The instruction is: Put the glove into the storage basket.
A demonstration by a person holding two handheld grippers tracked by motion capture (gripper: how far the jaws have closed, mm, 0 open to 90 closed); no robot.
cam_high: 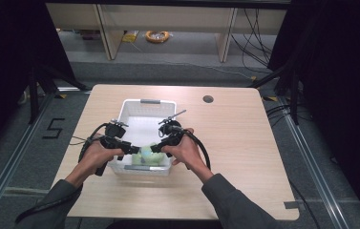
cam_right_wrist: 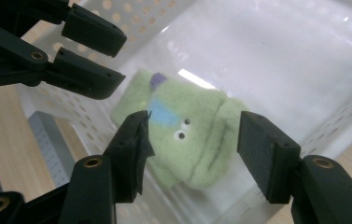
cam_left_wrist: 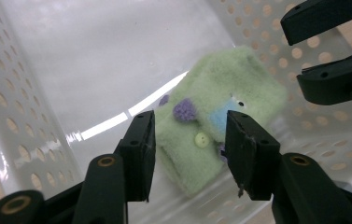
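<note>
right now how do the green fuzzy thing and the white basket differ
The green fuzzy thing is soft, plush cloth with purple dots, a blue patch and a button; the white basket is hard plastic, its walls pierced with rows of round holes. The green fuzzy thing is small and lies crumpled at the basket's near end; the basket is much larger and stands squarely on the table. Both sit below the open left gripper and right gripper, touched by neither.

A soft, fuzzy green toy (cam_left_wrist: 215, 116) with purple spots, a blue patch and little eyes lies in the near end of the white basket (cam_high: 134, 109).
</note>
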